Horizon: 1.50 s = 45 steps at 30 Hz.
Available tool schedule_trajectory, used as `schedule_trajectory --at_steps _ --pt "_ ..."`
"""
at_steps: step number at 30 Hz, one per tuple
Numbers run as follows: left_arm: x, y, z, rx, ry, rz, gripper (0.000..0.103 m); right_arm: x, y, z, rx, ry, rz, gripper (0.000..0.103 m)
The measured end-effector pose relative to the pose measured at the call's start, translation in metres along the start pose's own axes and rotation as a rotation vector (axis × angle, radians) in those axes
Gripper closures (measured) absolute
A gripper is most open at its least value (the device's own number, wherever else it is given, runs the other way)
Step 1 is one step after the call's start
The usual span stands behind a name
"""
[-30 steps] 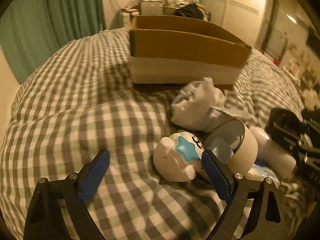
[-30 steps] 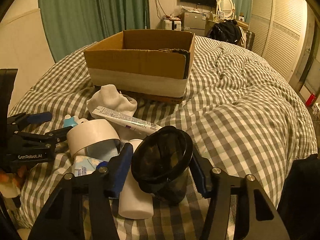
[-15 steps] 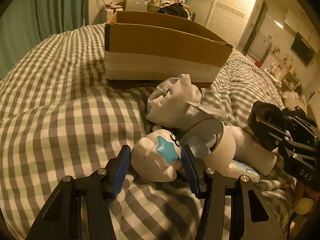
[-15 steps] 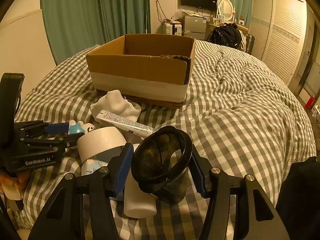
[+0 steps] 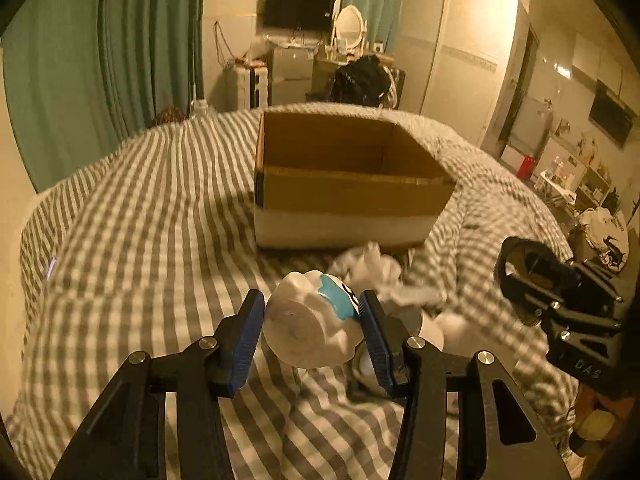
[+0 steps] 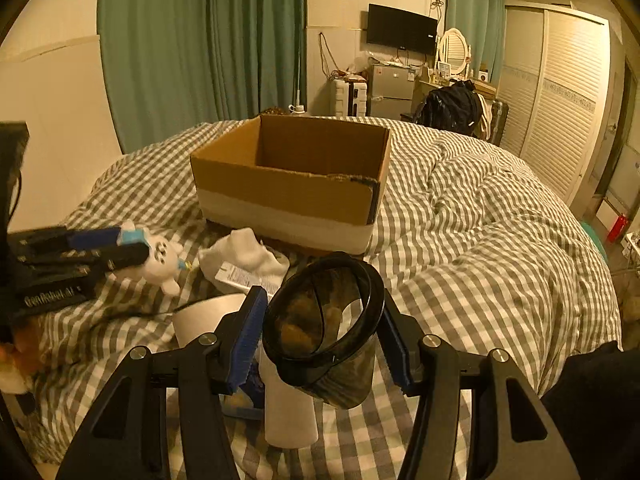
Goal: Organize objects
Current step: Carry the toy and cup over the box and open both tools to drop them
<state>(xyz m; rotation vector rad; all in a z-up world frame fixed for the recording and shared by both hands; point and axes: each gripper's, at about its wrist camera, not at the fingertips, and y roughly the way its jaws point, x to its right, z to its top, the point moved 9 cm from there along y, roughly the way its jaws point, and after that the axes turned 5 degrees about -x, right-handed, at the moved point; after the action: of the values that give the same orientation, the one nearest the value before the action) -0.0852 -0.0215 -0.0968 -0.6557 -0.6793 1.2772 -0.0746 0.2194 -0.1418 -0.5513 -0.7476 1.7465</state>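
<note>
White toy [image 5: 310,330] clamped in left hand-held gripper [image 5: 312,338].

bed [image 6: 500,248] – checked duvet | on it: cardboard box [image 6: 292,196], sock [image 6: 244,256], tube [image 6: 244,278]

Dim warm indoor light, fisheye edges, left view motion-blurred.

Each camera sits on a gripper and looks forward between its two fingers, low over the bed [image 5: 132,240]. The left view looks at the cardboard box [image 5: 344,196] from close by. The right view looks at the same box [image 6: 288,196] from a bit further right. Both see the box, the green curtain [image 5: 120,60], the TV [image 6: 400,34], and each other's gripper.
</note>
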Motion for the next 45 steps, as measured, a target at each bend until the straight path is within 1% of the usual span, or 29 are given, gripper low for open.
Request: schedule_trajectory --at_steps 3,7,10,15,19,21,23,26,31,33,40,45 --pt "-0.001 -0.008 0.02 0.032 0.003 0.0 0.053 0.002 -0.005 0.009 0.018 0.003 0.017 0.049" --pt "0.002 -0.021 0.054 0.079 0.036 -0.009 0.053 0.002 -0.016 0.034 0.06 -0.013 0.027 0.049" --pt "0.003 -0.026 0.082 0.112 0.052 -0.019 0.053 0.002 -0.025 0.062 0.1 -0.043 0.023 0.049" --pt "0.005 -0.023 0.128 0.153 0.067 -0.033 0.053 0.0 -0.032 0.115 0.157 -0.069 0.035 0.049" --pt "0.007 -0.01 0.168 0.18 0.074 -0.038 0.053 -0.003 -0.03 0.154 0.195 -0.075 0.054 0.049" --pt "0.007 -0.002 0.183 0.189 0.074 -0.036 0.053 -0.004 -0.025 0.17 0.203 -0.077 0.057 0.049" --pt "0.005 0.011 0.197 0.195 0.077 -0.025 0.053 -0.004 -0.014 0.186 0.204 -0.074 0.066 0.049" --pt "0.001 0.037 0.211 0.181 0.067 -0.02 0.053 0.001 0.007 0.204 0.192 -0.054 0.073 0.049" --pt "-0.006 0.088 0.224 0.123 0.067 -0.019 0.053 0.011 0.051 0.217 0.143 -0.015 0.097 0.049" --pt "-0.007 0.105 0.221 0.102 0.071 -0.017 0.053 0.014 0.072 0.218 0.115 -0.004 0.116 0.049" --pt "-0.01 0.157 0.192 0.005 0.086 -0.014 0.053 0.023 0.136 0.213 0.041 0.023 0.141 0.049" --pt "-0.003 0.171 0.175 -0.022 0.125 -0.018 0.053 0.032 0.166 0.206 0.002 0.027 0.155 0.049"
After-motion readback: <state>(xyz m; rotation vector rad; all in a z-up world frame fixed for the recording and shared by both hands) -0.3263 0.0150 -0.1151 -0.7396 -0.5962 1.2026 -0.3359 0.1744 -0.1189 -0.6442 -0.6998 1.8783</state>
